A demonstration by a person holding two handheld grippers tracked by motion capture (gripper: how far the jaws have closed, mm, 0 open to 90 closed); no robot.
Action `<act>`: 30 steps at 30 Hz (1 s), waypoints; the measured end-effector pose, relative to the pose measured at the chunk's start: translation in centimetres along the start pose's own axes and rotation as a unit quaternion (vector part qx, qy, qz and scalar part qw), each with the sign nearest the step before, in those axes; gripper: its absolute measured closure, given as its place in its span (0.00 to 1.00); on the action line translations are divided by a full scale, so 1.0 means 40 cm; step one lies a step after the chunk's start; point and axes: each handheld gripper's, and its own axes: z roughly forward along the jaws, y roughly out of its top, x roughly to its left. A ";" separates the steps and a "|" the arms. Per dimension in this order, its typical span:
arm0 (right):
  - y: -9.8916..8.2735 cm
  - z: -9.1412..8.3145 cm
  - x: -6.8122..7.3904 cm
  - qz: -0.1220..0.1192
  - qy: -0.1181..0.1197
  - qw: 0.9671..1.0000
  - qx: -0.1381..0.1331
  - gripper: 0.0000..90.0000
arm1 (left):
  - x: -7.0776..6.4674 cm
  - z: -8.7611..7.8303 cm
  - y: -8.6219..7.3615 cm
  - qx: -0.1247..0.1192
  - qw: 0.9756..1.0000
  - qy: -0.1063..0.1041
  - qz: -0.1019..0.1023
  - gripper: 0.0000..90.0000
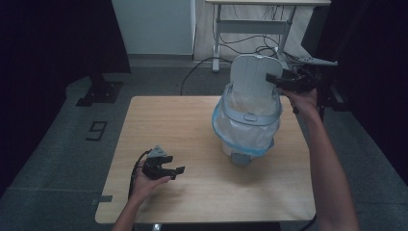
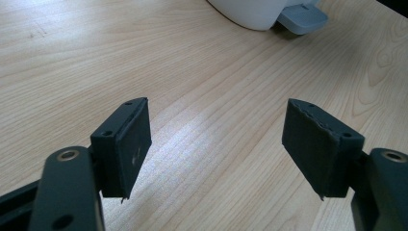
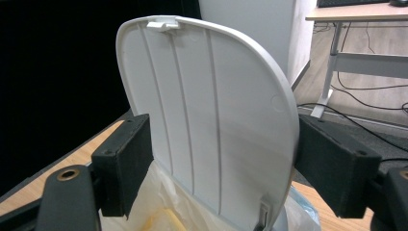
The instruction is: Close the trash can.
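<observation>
Bin (image 1: 245, 130) on the far right part of the worktop (image 1: 192, 144), lid (image 1: 252, 74) up, bag (image 1: 243, 126) inside. Right tongs (image 1: 275, 80) wide by the lid edge, not pinching. Left tongs (image 1: 174, 171) wide, empty, low near the front. Opening step, it seems. Next, probably: reach for the bag.

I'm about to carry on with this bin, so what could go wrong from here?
The right hand-held gripper straddles the raised lid with open jaws, so the lid could drop shut. A push there might tip the bin, which nothing steadies: the left hand-held gripper rests apart. The liner bag could snag.
</observation>
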 end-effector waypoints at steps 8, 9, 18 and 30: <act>-0.019 -0.031 0.024 -0.021 0.024 0.999 0.002 0.23 | -0.002 0.001 0.001 0.000 1.000 0.000 -0.002 0.28; -0.024 -0.039 0.029 -0.023 0.030 0.999 0.004 0.23 | -0.002 0.001 0.002 0.000 1.000 -0.001 -0.001 0.28; -0.075 -0.081 0.069 -0.027 0.075 0.996 0.033 0.16 | -0.005 -0.003 0.003 -0.003 1.000 -0.002 -0.010 0.28; -0.119 -0.059 0.100 -0.009 0.065 0.995 0.080 0.17 | -0.008 0.004 0.003 0.003 1.000 -0.003 -0.006 0.28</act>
